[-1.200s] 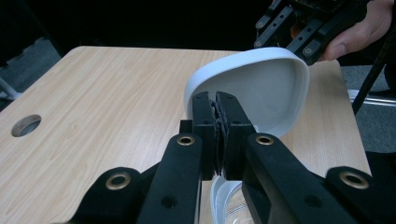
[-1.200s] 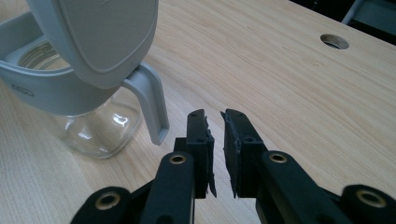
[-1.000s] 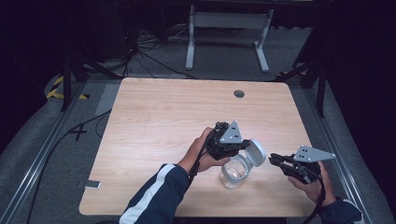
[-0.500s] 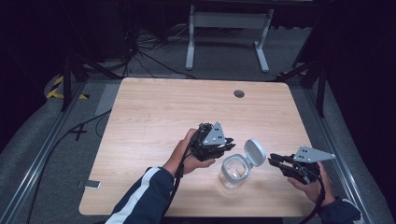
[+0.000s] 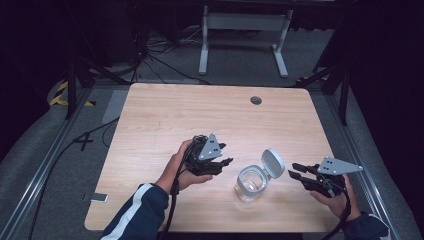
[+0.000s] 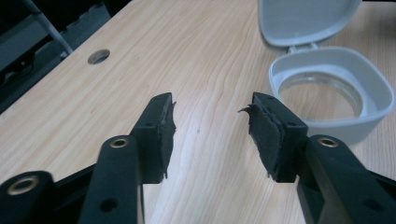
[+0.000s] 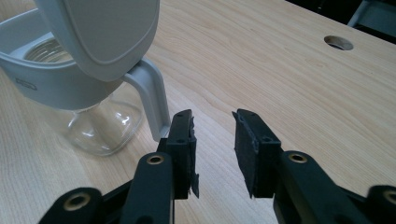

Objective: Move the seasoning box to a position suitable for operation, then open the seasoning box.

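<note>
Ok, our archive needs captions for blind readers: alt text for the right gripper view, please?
A clear glass jar with its grey hinged lid flipped open stands on a wooden table; the right gripper, jaws open and empty, sits beside its handle.

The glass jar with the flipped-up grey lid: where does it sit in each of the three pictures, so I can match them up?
High view: the jar stands at lower centre, between the two claws.
Left gripper view: upper right, seen from above, lid tipped back.
Right gripper view: upper left, lid towards the camera, glass body below.
Shared landmark: the round hole in the table, upper left in the left gripper view, upper right in the right.
</note>
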Available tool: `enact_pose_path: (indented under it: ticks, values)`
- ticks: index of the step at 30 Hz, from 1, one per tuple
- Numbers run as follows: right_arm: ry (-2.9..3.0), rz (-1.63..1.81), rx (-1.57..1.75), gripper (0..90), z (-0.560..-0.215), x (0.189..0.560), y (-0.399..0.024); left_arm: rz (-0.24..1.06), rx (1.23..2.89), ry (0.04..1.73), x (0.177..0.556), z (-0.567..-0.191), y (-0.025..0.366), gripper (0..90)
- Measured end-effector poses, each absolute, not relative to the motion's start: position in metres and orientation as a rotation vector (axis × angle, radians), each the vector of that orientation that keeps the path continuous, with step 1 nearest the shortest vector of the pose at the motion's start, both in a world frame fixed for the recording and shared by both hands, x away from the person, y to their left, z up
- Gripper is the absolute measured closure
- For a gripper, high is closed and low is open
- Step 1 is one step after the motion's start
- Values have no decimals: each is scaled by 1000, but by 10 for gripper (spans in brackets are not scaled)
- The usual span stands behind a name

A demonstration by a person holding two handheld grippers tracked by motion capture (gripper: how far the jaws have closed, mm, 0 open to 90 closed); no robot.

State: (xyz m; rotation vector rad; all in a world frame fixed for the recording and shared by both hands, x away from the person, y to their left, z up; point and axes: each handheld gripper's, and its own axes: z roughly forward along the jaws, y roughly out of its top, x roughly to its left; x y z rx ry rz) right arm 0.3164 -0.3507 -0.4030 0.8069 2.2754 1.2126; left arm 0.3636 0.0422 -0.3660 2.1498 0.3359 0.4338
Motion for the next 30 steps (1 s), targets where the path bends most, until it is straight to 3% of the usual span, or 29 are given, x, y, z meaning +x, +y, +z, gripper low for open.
enact_pose_path:
  ticks: [13, 20, 30]
  values:
    - [2282, 1165, 812, 599, -404, 315, -349, 455, 2202, 433, 360, -390, 81, 375]
    - [2285, 1130, 806, 512, -404, 316, -347, 496, 2284, 473, 356, -403, 103, 323]
    - [2309, 1038, 793, 422, -409, 315, -346, 548, 2332, 558, 343, -419, 141, 305]
